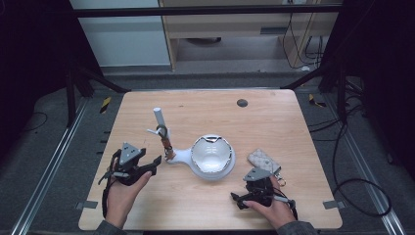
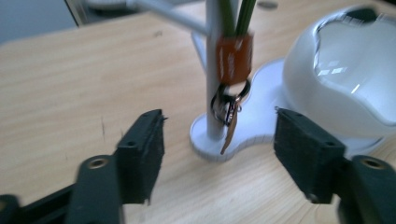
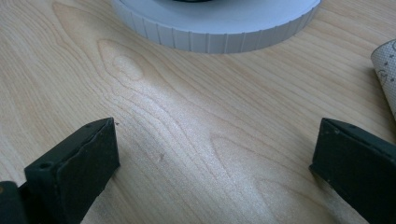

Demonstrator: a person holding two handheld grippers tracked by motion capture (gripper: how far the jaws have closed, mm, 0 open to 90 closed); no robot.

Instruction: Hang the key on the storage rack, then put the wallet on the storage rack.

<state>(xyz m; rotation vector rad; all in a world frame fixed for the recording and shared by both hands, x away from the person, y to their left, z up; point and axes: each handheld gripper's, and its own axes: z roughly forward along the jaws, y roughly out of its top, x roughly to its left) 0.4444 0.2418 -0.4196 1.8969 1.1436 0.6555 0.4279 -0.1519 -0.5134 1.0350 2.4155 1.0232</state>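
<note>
In the high view, a light wooden table (image 1: 274,117) is seen in the middle of the frame. A white stand (image 1: 208,159) with a round bowl part is placed near the middle of the table. A thin white post (image 1: 159,120) is seen rising at the left end of the stand. A bunch of keys (image 1: 168,147) with a brown strap is hung on the post. A small patterned pouch (image 1: 263,160) is laid just right of the stand. A dark round spot (image 1: 242,103) is seen near the top edge of the table. The left gripper (image 1: 155,164) is held in a hand (image 1: 122,193) at the lower left, and its jaws are spread apart, just beside the keys. The right gripper (image 1: 237,199) is held in the other hand (image 1: 274,211) at the lower right, below the pouch.

In the left gripper view, the two black jaws are seen wide apart at the bottom, with nothing between them. The post (image 2: 214,70) is seen in the upper middle. The brown strap (image 2: 234,58) and the keys (image 2: 229,116) are hung beside it, over the flat white base (image 2: 254,126). The white bowl (image 2: 345,74) is seen at the right.

In the right gripper view, the two black jaws are also spread wide at the bottom corners, and bare wood (image 3: 201,121) lies between them. The ribbed edge of the white stand (image 3: 215,39) is seen at the top. A corner of the pouch (image 3: 386,70) is seen at the right edge.
</note>
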